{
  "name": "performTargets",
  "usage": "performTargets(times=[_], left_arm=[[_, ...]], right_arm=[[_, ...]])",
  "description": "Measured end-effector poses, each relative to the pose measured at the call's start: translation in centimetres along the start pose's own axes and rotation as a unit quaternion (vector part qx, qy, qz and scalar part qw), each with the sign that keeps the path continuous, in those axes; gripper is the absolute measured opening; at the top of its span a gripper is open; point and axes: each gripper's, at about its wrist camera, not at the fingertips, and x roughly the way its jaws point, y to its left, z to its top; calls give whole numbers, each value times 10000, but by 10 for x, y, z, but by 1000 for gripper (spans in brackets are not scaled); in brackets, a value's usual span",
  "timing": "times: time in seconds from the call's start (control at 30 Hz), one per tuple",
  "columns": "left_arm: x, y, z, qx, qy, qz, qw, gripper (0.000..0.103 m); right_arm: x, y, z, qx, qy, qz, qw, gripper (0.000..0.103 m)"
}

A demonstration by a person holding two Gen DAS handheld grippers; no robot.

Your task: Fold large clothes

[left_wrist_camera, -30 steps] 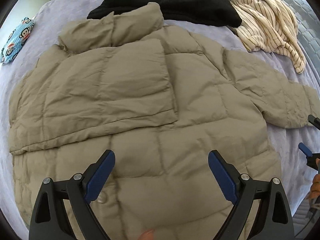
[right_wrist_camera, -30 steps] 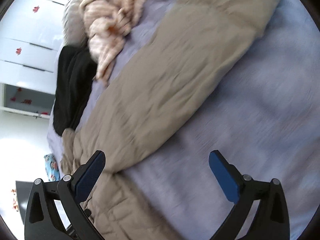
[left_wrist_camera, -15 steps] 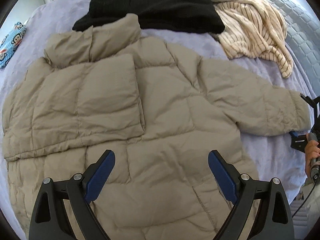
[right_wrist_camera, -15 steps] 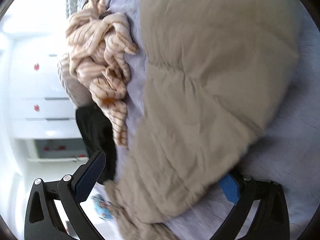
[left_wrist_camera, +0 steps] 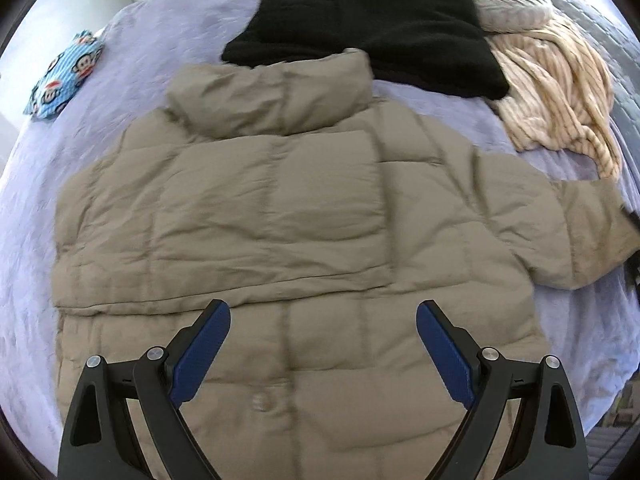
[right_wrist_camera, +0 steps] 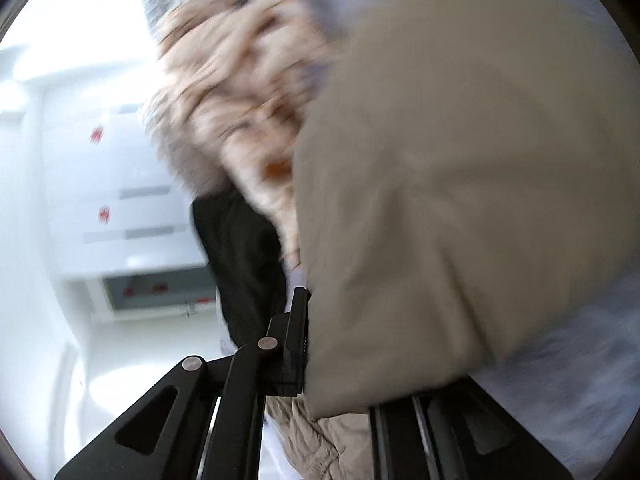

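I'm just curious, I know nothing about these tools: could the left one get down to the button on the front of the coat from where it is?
Probably yes. The left gripper hangs open just above the coat, and the button lies bare right below its jaws, nothing covering it.

The left gripper point(left_wrist_camera: 322, 344) has black triangular-cutout arms with silver screw heads and flat blue pads point(left_wrist_camera: 204, 354), while the right gripper point(right_wrist_camera: 310, 344), blurred, shows the same black frame and silver screws, its pads seemingly hidden.
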Motion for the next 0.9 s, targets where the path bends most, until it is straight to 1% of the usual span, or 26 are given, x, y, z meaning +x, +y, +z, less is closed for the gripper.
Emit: performTargets(times=[0.07,0.13,0.2,0.23,0.27,0.33,0.37,0.43,0.47,0.53,0.63,0.7,0.73,0.9], left_arm=[[2,15,0,-28,-7,156,9999,95],[3,29,-1,-57,2,301,9995,95],[2,43,-3,-101,-13,391,9992,95],[2,49,-4,-116,-22,423,9990,95],[2,54,-5,-130,-18,454,9989,95],[4,68,-7,-193,3,527,9984,95],[4,73,-7,-232,9,543,9983,95],[5,87,-8,-335,12,543,9980,95],[5,91,-9,-374,13,552,9978,95],[7,102,-11,-460,25,574,9973,95],[9,115,-13,-552,25,595,9967,95],[11,122,-14,-591,15,603,9964,95],[12,125,-14,-601,10,609,9963,95],[19,135,-14,-626,48,622,9961,95]], right_arm=[[14,35,-15,-542,156,-4,9984,10],[33,72,-36,-1201,377,-57,9920,10],[59,111,-65,-1922,606,-137,9794,10],[67,121,-77,-2142,677,-155,9743,10],[78,136,-92,-2426,784,-176,9668,10],[105,163,-128,-3008,1029,-238,9478,10],[123,176,-150,-3338,1185,-312,9347,10],[146,184,-183,-3665,1454,-415,9180,10],[163,185,-201,-3779,1641,-492,9098,10],[192,175,-225,-3834,1917,-670,9010,10],[223,155,-256,-3789,2251,-973,8923,10],[230,136,-273,-3678,2420,-1114,8909,10],[234,126,-275,-3571,2504,-1187,8920,10],[249,85,-277,-3102,2681,-1602,8979,10]])
